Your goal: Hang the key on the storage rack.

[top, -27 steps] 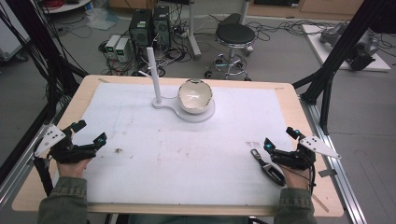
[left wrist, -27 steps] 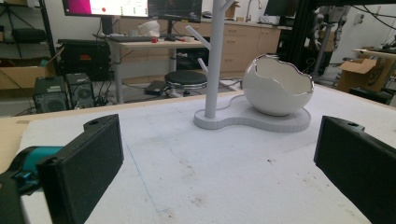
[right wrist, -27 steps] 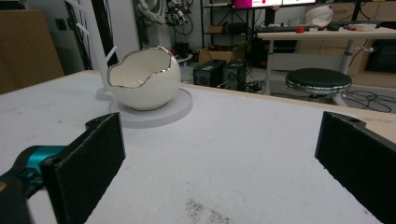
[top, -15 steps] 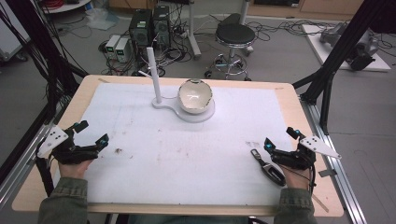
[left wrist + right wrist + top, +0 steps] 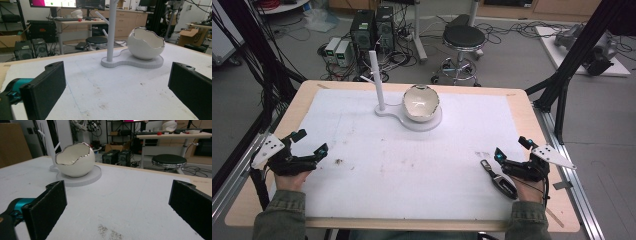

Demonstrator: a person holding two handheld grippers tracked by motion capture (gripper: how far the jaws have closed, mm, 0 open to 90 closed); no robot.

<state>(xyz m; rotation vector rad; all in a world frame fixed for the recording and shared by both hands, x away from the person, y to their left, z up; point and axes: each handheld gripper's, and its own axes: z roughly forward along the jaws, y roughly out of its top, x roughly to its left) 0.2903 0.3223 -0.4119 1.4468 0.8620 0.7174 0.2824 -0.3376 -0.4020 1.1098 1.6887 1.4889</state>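
Both tools released and empty, left tool [image 5: 309, 142], right tool [image 5: 511, 148], key fob [image 5: 499, 179] just beside right tool, egg-shaped bowl [image 5: 421, 103] well apart

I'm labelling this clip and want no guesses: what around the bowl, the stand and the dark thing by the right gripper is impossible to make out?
- Bowl: its bottom inside is hidden by its own jagged wall in both gripper views and too small in the high view.
- Stand: its top is cut off by the upper edge of the left gripper view.
- Dark object beside the right gripper: too small in the high view to identify.
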